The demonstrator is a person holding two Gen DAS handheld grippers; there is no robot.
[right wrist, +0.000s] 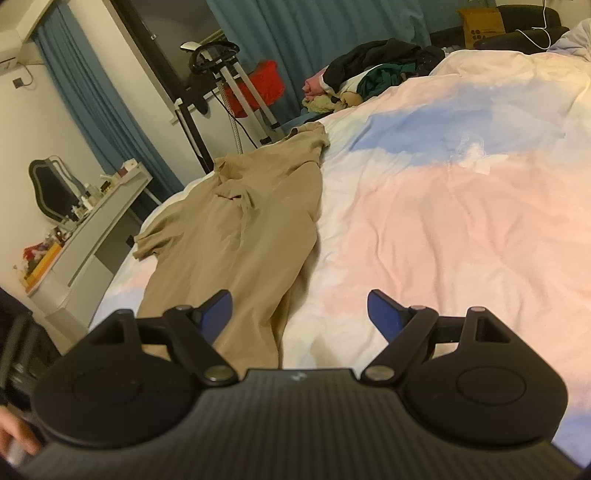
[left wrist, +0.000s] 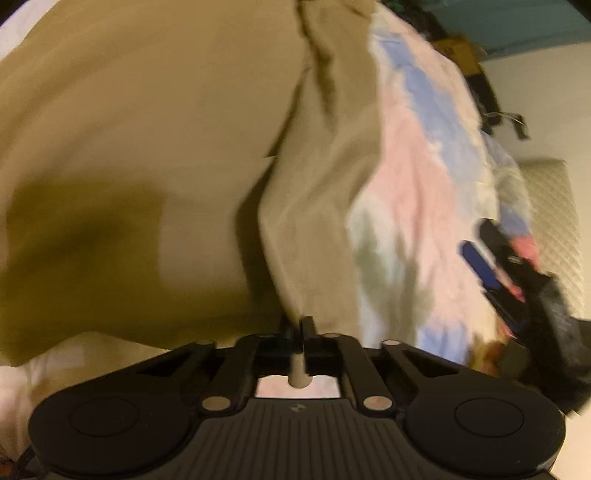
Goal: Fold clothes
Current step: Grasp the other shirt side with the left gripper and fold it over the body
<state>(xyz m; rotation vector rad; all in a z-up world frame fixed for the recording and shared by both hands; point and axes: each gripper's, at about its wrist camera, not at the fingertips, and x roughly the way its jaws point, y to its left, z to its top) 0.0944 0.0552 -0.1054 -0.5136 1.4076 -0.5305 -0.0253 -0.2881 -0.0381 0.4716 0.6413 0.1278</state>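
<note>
A tan garment lies lengthwise along the left side of the bed, on a pastel pink and blue bedspread. In the left wrist view the same tan garment fills most of the blurred picture. My left gripper is shut on a raised fold at its near edge. My right gripper stands open above the garment's near end and the bedspread, with nothing between its blue pads. From the left wrist view, the right gripper sits at the right over the bedspread.
A pile of mixed clothes sits at the bed's far end. A white desk crowded with small items runs along the left. Beyond are a stand with white legs, teal curtains and a cardboard box. A hand shows bottom left.
</note>
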